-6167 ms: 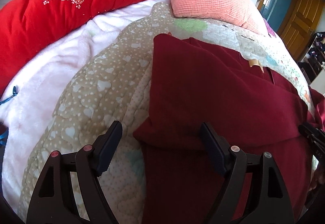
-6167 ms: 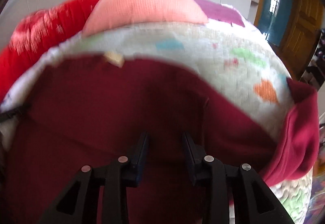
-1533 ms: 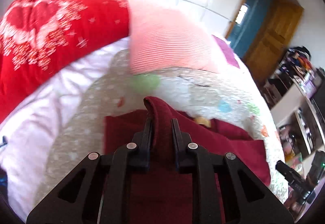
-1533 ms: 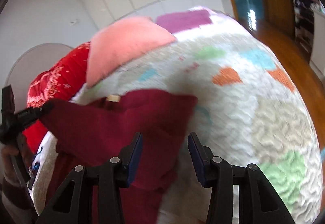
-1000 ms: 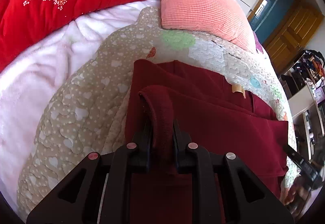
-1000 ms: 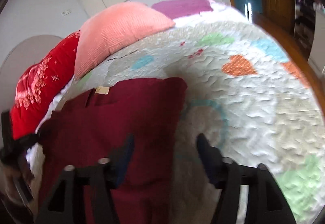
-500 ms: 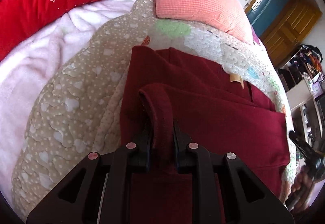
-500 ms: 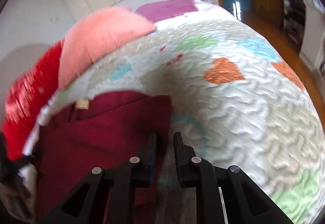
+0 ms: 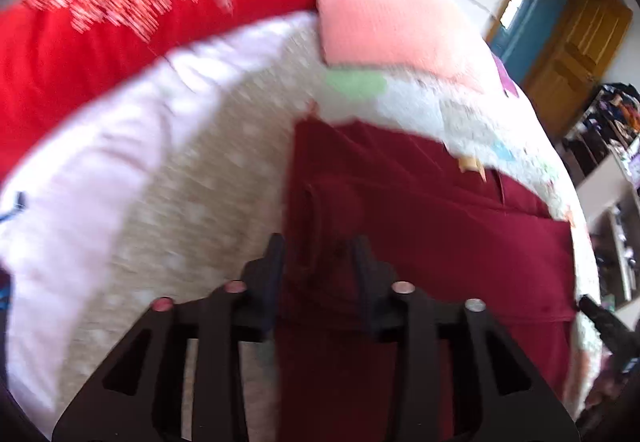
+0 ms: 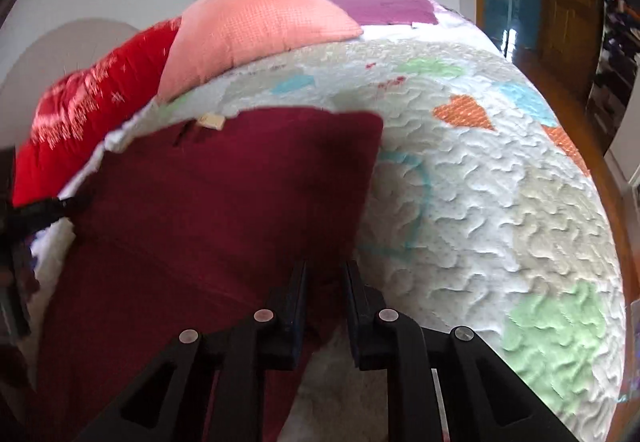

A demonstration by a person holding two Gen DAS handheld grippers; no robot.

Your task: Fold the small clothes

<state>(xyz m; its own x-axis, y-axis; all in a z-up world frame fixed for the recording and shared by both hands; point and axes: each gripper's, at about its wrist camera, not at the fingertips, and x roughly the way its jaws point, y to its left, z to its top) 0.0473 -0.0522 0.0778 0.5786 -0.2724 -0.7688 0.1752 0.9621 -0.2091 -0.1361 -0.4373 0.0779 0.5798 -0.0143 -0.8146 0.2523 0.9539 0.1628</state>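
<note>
Dark red garment (image 9: 432, 226) lies flat on the bed, on top of the quilt (image 10: 500, 201) with colored hearts, and it has already one fold across it. In my left wrist view it fills the area from the center to 4 o'clock; in my right wrist view it fills the area from the center to 8 o'clock. A small beige label (image 10: 212, 120) sits at its far edge, at about 11 o'clock in the right view.

My left gripper (image 9: 320, 262) is partly open over the left edge of the garment. A raised ridge of the red cloth stands between the two fingers, but this view is blurred and I cannot tell if the fingers (image 9: 274, 262) touch it. My right gripper (image 10: 325, 290) is closed on the right edge of the garment, and a thin strip of the cloth is pinched between its fingers (image 10: 296, 294).

In the left view the right gripper shows as a dark shape at 4 o'clock, at the edge of the picture. In the right view the left gripper shows at 9 o'clock.

Behind the garment, at 12 o'clock, lies a pink pillow (image 10: 256, 29). A bright red blanket (image 9: 132, 13) with white pattern lies at 10 o'clock, and a pale pink blanket (image 9: 92, 169) lies at 9 o'clock in the left view. A wooden door (image 9: 576, 49) is at 2 o'clock.
</note>
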